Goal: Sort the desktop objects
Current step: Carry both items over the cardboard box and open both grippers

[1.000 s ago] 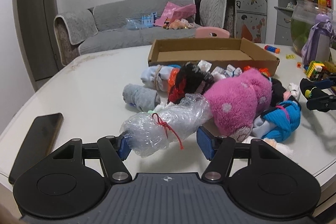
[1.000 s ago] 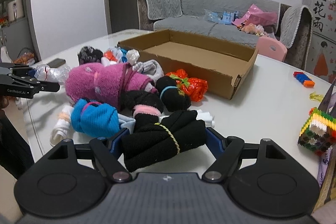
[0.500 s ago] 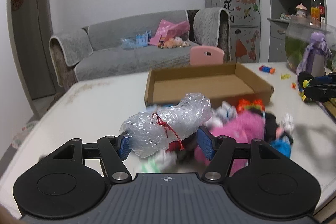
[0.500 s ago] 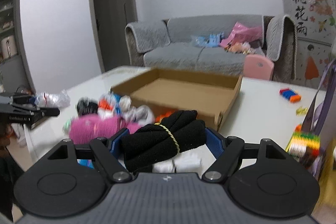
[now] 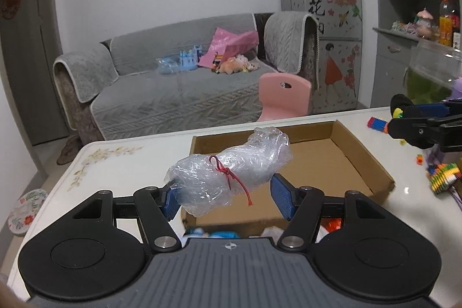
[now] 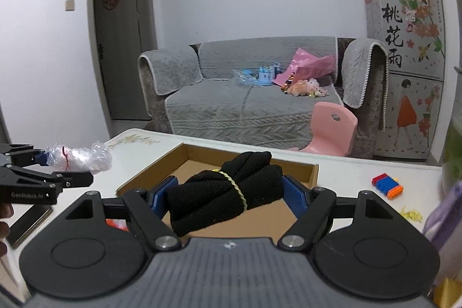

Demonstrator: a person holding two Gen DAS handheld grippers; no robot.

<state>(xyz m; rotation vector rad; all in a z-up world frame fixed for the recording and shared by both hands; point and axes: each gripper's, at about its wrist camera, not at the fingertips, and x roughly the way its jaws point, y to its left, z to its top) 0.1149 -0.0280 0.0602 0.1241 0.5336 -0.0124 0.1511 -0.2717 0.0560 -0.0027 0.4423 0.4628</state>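
My left gripper [image 5: 226, 198] is shut on a crumpled clear plastic bag roll [image 5: 228, 175] tied with a red band, held in the air over the near wall of the shallow cardboard box [image 5: 361, 160]. My right gripper [image 6: 231, 199] is shut on a rolled black cloth bundle [image 6: 228, 192] bound with a yellow band, also in the air above the cardboard box [image 6: 311, 172]. In the right wrist view the left gripper [image 6: 37, 178] and its plastic roll [image 6: 78, 158] show at the left. The right gripper [image 5: 421, 129] reaches in from the right of the left wrist view.
The white table [image 5: 121, 160] carries a multicoloured block cube [image 5: 443, 178], a small brick stack [image 6: 387, 186] and a dark phone [image 6: 31, 221]. Rolled items peek out below the left gripper [image 5: 219, 234]. A pink child's chair [image 5: 284, 97] and grey sofa [image 5: 179, 94] stand beyond the table.
Both grippers rose from the pile of rolled items and moved forward over the cardboard box, each keeping its bundle. The pile dropped out of view beneath them.
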